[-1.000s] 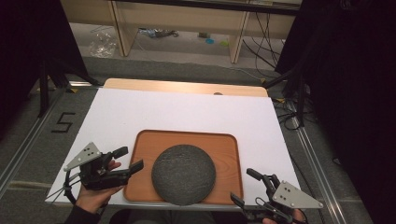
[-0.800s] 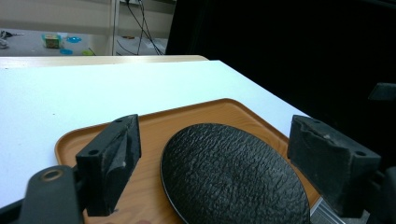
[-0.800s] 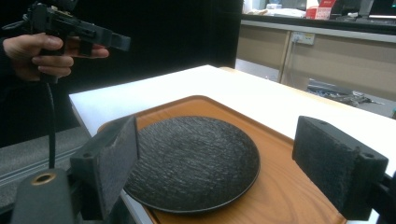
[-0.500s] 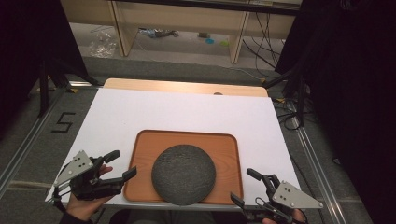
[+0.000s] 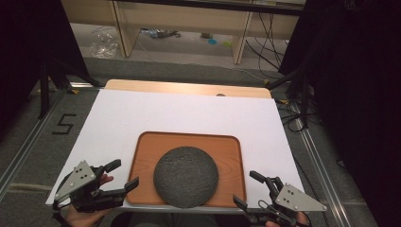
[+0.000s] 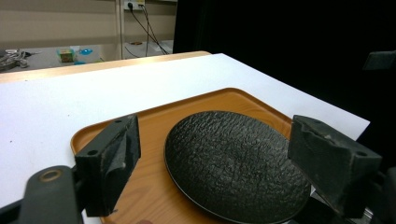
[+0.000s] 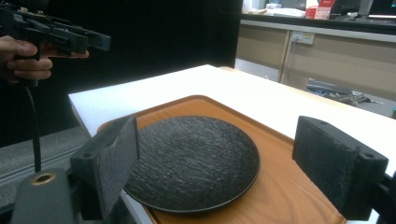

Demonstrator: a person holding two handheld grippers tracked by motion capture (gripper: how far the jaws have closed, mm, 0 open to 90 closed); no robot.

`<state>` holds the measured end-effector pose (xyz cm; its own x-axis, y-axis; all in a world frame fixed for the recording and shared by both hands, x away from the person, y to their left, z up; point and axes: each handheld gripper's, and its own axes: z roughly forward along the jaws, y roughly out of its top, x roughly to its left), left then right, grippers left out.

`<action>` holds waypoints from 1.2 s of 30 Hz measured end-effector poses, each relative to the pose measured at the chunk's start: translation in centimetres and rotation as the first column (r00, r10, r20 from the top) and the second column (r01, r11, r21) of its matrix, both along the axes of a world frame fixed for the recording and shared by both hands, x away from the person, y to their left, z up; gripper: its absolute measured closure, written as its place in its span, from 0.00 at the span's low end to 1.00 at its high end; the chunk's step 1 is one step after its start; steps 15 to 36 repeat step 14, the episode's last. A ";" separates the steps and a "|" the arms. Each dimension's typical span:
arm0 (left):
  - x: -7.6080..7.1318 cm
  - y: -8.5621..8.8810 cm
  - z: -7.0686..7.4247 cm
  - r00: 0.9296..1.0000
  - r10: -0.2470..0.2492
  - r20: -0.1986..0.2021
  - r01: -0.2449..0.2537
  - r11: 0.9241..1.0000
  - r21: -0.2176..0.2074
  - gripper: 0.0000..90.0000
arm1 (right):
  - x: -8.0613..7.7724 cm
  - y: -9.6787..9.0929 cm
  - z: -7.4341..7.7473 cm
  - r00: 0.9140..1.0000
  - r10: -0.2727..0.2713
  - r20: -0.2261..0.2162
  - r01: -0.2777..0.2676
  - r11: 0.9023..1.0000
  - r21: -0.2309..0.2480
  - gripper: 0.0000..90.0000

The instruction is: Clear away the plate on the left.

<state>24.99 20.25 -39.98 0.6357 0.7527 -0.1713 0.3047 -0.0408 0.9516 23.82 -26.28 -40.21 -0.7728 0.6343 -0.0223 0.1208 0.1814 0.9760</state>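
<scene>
Both grippers spread, holding nothing: left gripper (image 5: 121, 178), right gripper (image 5: 250, 190). Approach orange wooden tray (image 5: 144, 156) edges level, avoid round black textured plate (image 5: 186, 176), clamp evenly.

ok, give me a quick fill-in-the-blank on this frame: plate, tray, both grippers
1. The dark round plate lies on the wooden ____.
2. The tray sits on a ____ sheet covering the table.
3. The jaws of the left gripper and the right gripper are both ____.

Missing words: tray; white; open
</scene>
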 end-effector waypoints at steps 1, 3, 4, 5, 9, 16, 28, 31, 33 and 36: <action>0.0 0.0 0.0 1.000 -0.001 0.000 0.001 1.000 -0.001 0.19 | 0.0 0.0 0.0 1.000 0.001 0.000 -0.001 1.000 0.000 0.18; 0.0 0.0 0.0 1.000 0.001 -0.003 -0.001 1.000 0.001 0.19 | 0.0 0.1 0.0 1.000 0.006 -0.003 -0.006 1.000 0.004 0.18; 0.1 0.0 0.0 1.000 0.003 -0.005 -0.003 1.000 0.001 0.19 | 0.0 0.1 0.0 1.000 0.005 -0.005 -0.005 1.000 0.004 0.18; 0.1 0.0 0.0 1.000 0.005 -0.006 -0.005 1.000 0.001 0.19 | 0.0 0.0 0.0 1.000 0.006 -0.006 -0.006 1.000 0.003 0.18; 0.1 0.0 -0.1 1.000 0.007 -0.010 -0.007 1.000 0.003 0.19 | -0.1 0.0 0.0 1.000 0.004 -0.019 -0.004 1.000 0.002 0.18; 0.3 -0.1 -0.2 0.999 0.013 -0.032 -0.013 1.000 0.012 0.19 | 0.0 0.0 0.0 1.000 0.000 0.000 0.000 1.000 0.000 0.18; 0.3 -0.1 -0.2 0.999 0.013 -0.032 -0.013 1.000 0.012 0.19 | 0.0 0.0 0.0 1.000 0.000 0.000 0.000 1.000 0.000 0.18; 0.3 -0.1 -0.2 0.999 0.013 -0.032 -0.013 1.000 0.012 0.19 | 0.0 0.0 0.0 1.000 0.000 0.000 0.000 1.000 0.000 0.18; 0.3 -0.1 -0.2 0.999 0.013 -0.032 -0.013 1.000 0.012 0.19 | 0.0 0.0 0.0 1.000 0.000 0.000 0.000 1.000 0.000 0.18; 0.3 -0.1 -0.2 0.999 0.013 -0.032 -0.013 1.000 0.012 0.19 | 0.0 0.0 0.0 1.000 0.000 0.000 0.000 1.000 0.000 0.18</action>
